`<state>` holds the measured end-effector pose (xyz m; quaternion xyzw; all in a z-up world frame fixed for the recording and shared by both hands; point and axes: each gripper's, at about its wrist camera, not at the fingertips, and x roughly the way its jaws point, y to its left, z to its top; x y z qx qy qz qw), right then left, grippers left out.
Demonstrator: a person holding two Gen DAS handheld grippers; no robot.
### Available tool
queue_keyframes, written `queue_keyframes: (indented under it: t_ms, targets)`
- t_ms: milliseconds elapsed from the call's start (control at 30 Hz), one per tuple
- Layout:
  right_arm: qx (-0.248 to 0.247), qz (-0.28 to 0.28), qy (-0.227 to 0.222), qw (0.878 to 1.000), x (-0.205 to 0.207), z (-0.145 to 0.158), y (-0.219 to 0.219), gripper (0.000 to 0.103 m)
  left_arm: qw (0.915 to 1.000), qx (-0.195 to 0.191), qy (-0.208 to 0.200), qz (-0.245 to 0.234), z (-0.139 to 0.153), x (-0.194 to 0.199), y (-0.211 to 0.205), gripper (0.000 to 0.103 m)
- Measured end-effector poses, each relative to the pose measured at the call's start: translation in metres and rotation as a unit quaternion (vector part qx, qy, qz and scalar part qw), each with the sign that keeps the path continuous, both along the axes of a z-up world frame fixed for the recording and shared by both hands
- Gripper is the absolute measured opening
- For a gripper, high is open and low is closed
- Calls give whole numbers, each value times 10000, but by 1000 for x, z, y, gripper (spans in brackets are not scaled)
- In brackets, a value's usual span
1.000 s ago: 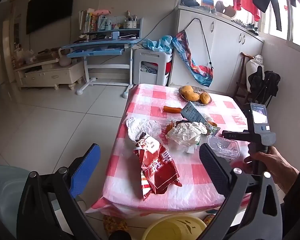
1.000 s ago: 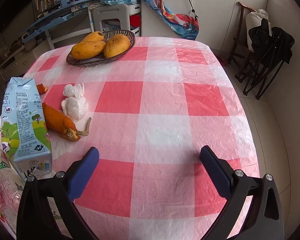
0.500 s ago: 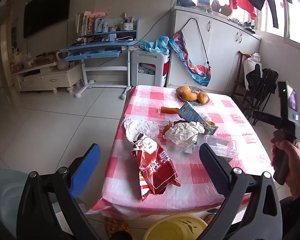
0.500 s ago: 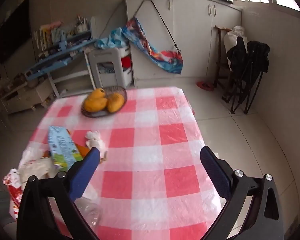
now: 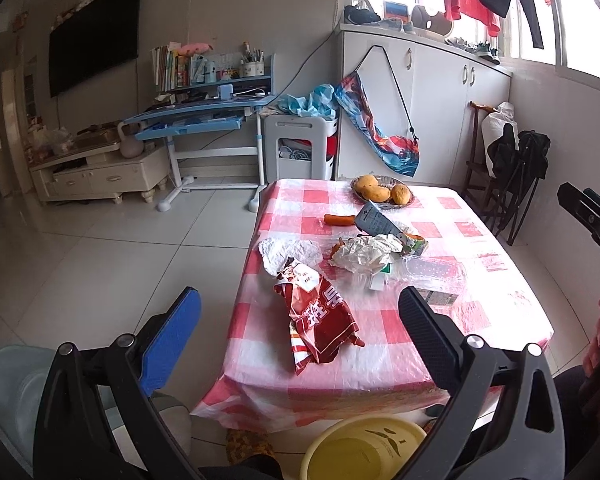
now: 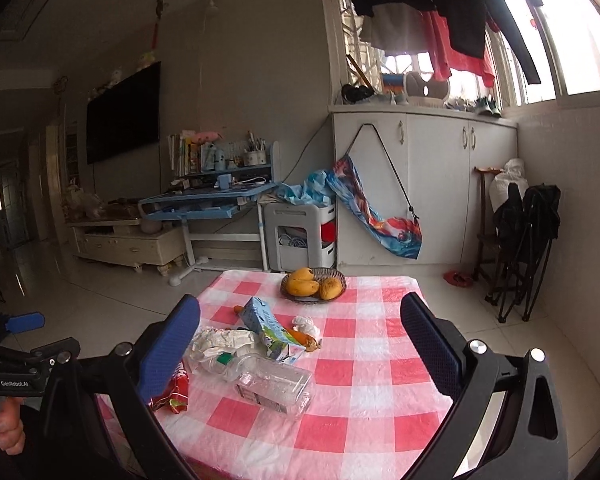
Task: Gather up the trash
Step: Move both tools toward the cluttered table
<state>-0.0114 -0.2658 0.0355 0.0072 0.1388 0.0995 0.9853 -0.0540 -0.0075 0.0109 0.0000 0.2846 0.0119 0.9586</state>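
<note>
Left wrist view: the left gripper hangs with jaws wide and empty before the checked bench. A red snack bag lies nearest the bench's front edge; crumpled paper, a milk carton and a clear bottle lie behind it. The right gripper also hangs wide, empty.

Red snack bag, crumpled paper, milk carton and clear bottle litter the table.

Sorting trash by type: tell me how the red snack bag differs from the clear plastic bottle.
The red snack bag is opaque, printed and crumpled flat; the clear plastic bottle is see-through and rounded. The bag lies near the table's front edge by the left gripper; the bottle lies further in. Both lie loose on the checked tablecloth, ungripped.
</note>
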Motion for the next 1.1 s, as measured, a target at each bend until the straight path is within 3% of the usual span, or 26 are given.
queue_keyframes:
  t_ms: [300,567,1100]
  targets:
    - [-570,246,-175,9979,-16,-10,22,96,9997,87,-213,-12,4,-17,2,95]
    - [-445,173,-17,9989,-14,-19,16,96,9998,69,-188,-36,6,-14,7,95]
    - [-568,227,153,9980,-15,-6,18,96,9998,75,-177,-45,5,-14,4,95]
